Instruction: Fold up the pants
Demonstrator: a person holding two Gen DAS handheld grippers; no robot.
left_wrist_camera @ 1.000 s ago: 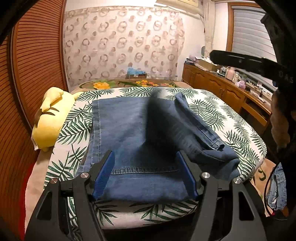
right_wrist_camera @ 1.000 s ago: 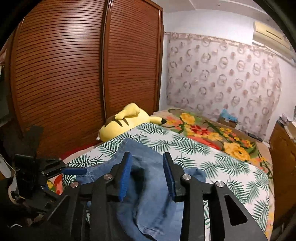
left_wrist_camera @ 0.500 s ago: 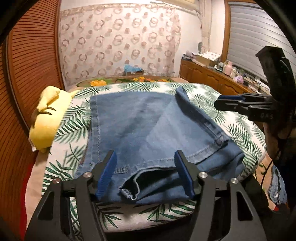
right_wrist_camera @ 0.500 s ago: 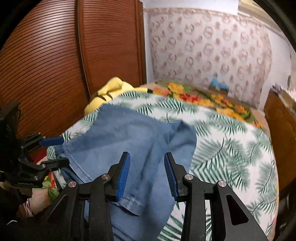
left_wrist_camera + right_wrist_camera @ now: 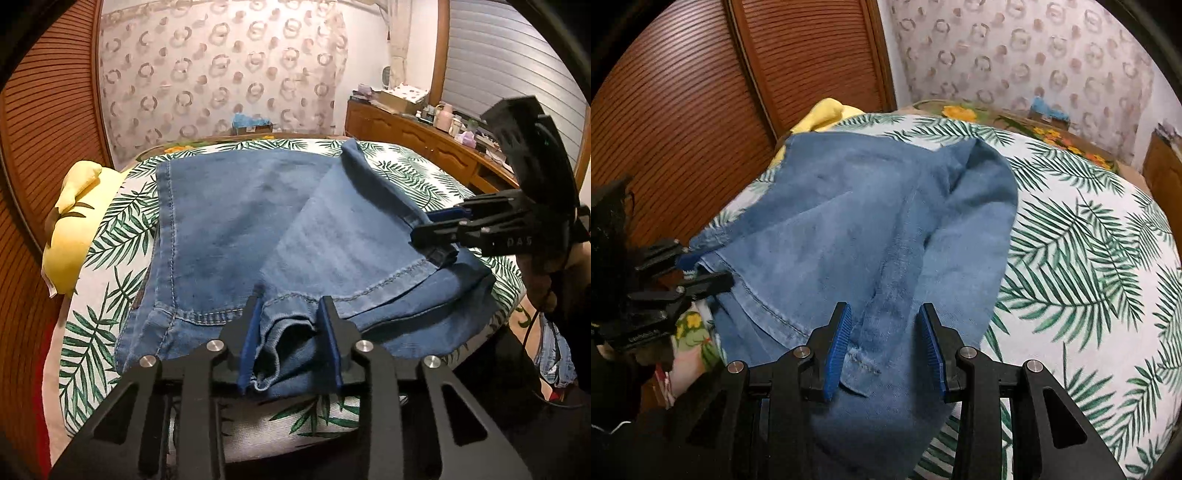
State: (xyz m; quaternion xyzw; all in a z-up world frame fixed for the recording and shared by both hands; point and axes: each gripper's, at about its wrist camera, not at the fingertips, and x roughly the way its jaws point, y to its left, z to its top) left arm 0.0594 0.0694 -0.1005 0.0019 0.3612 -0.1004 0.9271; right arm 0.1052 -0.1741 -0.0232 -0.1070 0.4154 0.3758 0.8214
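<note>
Blue denim pants [image 5: 236, 221] lie folded on the leaf-print bed, a leg end laid over the waist part. My left gripper [image 5: 290, 325] is open, its jaws either side of the cuff hem at the near edge, denim between them. My right gripper [image 5: 884, 332] is open too, straddling the denim at the pants' right edge. It shows in the left wrist view [image 5: 439, 230] at the right, fingers around the fabric edge. The pants [image 5: 871, 221] fill the middle of the right wrist view, where the left gripper [image 5: 698, 269] shows at the left.
A yellow plush toy [image 5: 70, 229] lies left of the pants by the wooden slatted wardrobe [image 5: 683, 92]. A wooden dresser with clutter [image 5: 417, 129] stands at the right. A patterned curtain [image 5: 221, 74] hangs behind the bed [image 5: 1089, 258].
Both grippers came down onto the pants' near edge. The left jaws narrowed around the cuff hem. The folded leg end now lies flat over the waist part.
</note>
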